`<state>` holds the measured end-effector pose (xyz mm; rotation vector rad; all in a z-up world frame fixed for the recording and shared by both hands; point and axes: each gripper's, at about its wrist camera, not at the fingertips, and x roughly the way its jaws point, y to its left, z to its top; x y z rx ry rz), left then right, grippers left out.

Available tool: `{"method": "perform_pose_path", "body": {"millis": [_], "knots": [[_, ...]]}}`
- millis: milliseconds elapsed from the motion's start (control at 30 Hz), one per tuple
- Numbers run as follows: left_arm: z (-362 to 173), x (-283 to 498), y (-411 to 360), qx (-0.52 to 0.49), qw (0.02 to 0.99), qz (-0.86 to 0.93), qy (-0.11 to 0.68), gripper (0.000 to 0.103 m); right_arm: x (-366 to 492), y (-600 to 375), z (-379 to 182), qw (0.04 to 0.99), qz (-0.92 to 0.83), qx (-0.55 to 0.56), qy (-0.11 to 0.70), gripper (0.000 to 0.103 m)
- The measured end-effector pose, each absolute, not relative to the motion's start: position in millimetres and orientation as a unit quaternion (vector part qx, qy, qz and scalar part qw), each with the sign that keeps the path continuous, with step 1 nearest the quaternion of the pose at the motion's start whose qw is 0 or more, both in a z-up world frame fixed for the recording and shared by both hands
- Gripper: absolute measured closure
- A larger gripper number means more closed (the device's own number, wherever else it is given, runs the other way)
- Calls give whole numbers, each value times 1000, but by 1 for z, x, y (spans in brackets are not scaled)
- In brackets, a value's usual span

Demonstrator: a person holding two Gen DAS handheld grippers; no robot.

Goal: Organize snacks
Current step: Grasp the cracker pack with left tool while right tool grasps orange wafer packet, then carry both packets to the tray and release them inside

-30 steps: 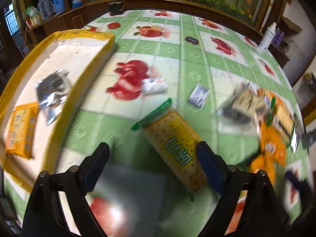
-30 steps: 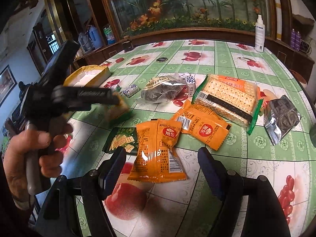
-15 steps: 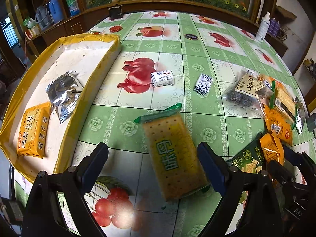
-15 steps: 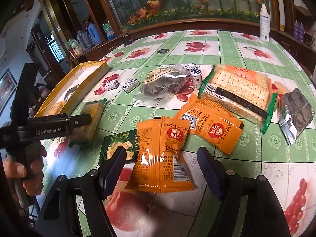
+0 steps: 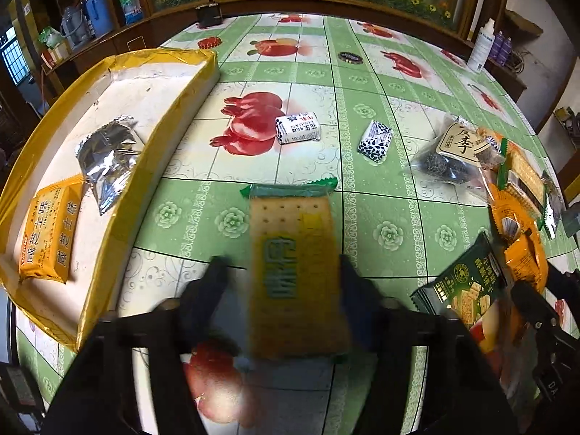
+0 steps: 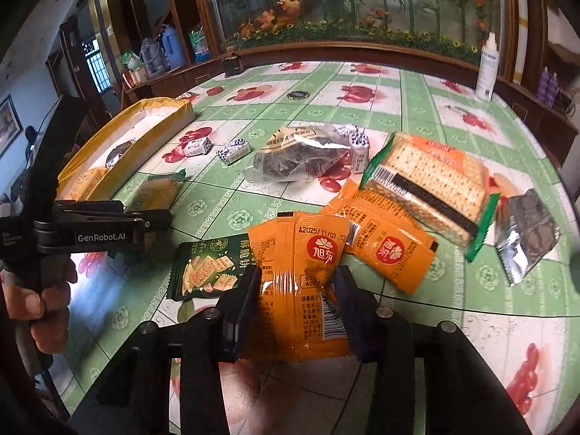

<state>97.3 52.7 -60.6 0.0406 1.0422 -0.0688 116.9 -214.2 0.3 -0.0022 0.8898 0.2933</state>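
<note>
A yellow cracker pack (image 5: 293, 253) with a green end lies on the tablecloth between the fingers of my left gripper (image 5: 284, 279). Its jaws are closing; the right finger is at the pack's edge and a small gap shows on the left. In the right wrist view an orange snack packet (image 6: 304, 272) sits between the fingers of my right gripper (image 6: 297, 282). Those jaws are closing too, with both pads against the packet's sides. A yellow-rimmed tray (image 5: 108, 217) at the left holds an orange pack (image 5: 49, 232) and a silver pouch (image 5: 107, 156).
A dark green cracker bag (image 6: 206, 264), a second orange packet (image 6: 384, 250), a large cracker pack (image 6: 427, 185), a bag of dark dried fruit (image 6: 301, 156), a silver pouch (image 6: 525, 235) and small wrapped sweets (image 5: 297, 128) lie on the table. A white bottle (image 6: 487, 69) stands at the far edge.
Both grippers' jaws have narrowed. The left fingers have come in around the yellow cracker pack, which now lies straight between them. The right fingers have closed onto the orange packet.
</note>
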Motion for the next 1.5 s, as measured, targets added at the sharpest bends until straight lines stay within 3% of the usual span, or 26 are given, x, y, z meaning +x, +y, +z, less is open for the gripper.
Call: {"method": "perform_pose_path", "body": {"millis": [433,1000,1167,1500], "knots": [[-38,64,75,13,882,-30,471,59,88,-179,54,916,91,-136,367,61],[-19,49,113,-10,892,-14,452,59,84,-138,65,914,101,-185,347,61],[-13,47,129,-18,896,-6,444,59,89,-128,67,912,133,-163,352,61],[-3,62,206,-63,901,58,425,58,142,-92,61,869,298,11,395,61]]}}
